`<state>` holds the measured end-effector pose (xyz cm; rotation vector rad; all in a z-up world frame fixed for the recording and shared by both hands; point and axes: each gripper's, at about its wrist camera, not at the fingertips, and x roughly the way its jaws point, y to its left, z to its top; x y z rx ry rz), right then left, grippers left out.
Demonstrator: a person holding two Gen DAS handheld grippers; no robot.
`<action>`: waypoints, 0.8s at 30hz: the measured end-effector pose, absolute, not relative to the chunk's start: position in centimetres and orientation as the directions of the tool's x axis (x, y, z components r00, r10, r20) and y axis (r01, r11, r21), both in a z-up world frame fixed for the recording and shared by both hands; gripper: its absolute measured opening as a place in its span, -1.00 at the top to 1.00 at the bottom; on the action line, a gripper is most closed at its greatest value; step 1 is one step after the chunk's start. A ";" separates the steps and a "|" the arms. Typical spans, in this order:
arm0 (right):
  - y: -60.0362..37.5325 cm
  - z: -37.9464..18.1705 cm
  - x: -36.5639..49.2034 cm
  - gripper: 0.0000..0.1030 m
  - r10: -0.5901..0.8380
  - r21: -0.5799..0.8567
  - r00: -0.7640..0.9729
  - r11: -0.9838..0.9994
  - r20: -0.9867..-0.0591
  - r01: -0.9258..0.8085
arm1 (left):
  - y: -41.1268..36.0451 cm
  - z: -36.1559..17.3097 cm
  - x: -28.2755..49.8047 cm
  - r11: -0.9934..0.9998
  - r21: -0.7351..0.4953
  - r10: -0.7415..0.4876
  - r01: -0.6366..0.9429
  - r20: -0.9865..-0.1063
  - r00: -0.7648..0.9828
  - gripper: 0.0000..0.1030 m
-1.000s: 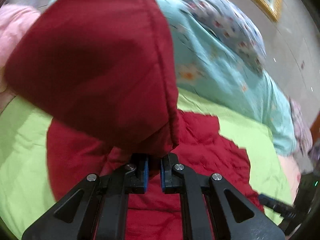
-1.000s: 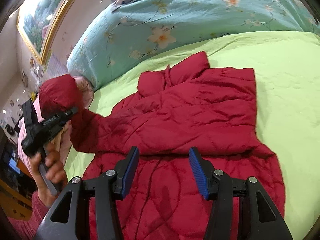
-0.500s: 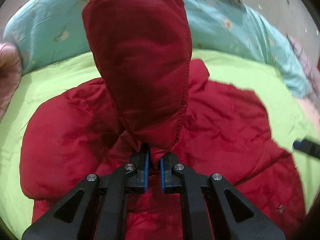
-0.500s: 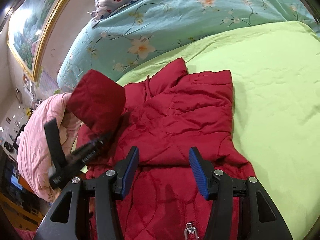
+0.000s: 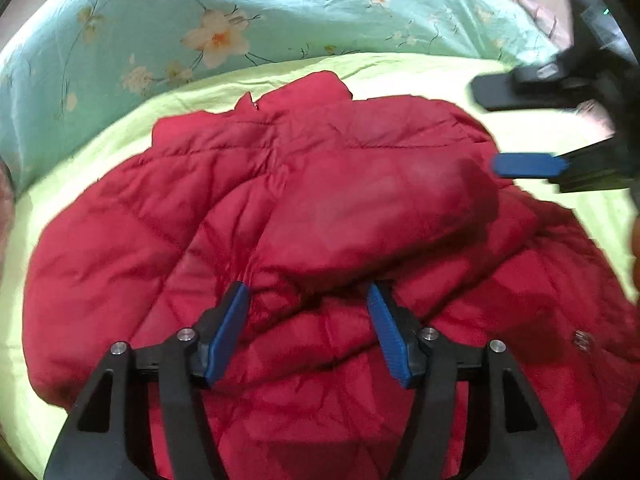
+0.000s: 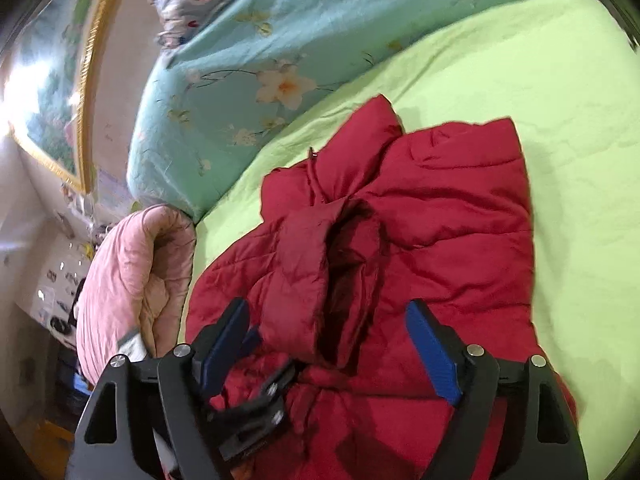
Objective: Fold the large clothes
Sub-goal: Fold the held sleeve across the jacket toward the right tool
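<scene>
A red quilted jacket (image 5: 168,216) lies on the lime-green bed sheet (image 5: 120,120). One sleeve (image 5: 376,208) lies folded across its chest; its open cuff shows in the right wrist view (image 6: 344,264). My left gripper (image 5: 308,324) is open and empty, just behind the sleeve. My right gripper (image 6: 332,340) is open and empty above the sleeve cuff; it also shows at the right edge of the left wrist view (image 5: 532,128). The jacket fills the right wrist view too (image 6: 452,216). The left gripper's fingertips (image 6: 256,396) show low in the right wrist view.
A turquoise floral duvet (image 5: 200,32) is piled along the far side of the bed. A pink quilt (image 6: 132,276) lies at the bed's left edge. A gold-framed picture (image 6: 52,92) hangs on the wall. Bare green sheet (image 6: 540,80) lies right of the jacket.
My left gripper carried the sleeve over the jacket's chest, laid it down and opened. My right gripper moved in closer over the sleeve cuff.
</scene>
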<state>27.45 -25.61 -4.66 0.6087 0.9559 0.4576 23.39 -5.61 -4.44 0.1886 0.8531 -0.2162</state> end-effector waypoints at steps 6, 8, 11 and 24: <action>-24.4 -6.0 29.1 -0.60 0.597 0.645 0.487 0.759 -0.637 -0.086 | -2.3 -2.4 20.8 0.973 -0.026 -0.174 0.228 -0.734 0.657 -0.18; -23.9 -6.3 29.6 -0.60 0.603 0.647 0.478 0.757 -0.638 -0.093 | -0.1 -1.5 20.2 0.981 -0.063 -0.174 0.186 -0.716 0.676 -0.18; -22.7 -6.7 30.3 -0.60 0.614 0.648 0.463 0.754 -0.639 -0.106 | 3.3 0.0 19.9 0.988 -0.120 -0.154 0.098 -0.689 0.708 -0.18; -22.0 -3.1 29.3 0.80 0.593 0.625 0.510 0.770 -0.623 -0.132 | 12.6 -0.5 23.6 0.934 -0.339 -0.160 -0.112 -0.677 0.719 -0.18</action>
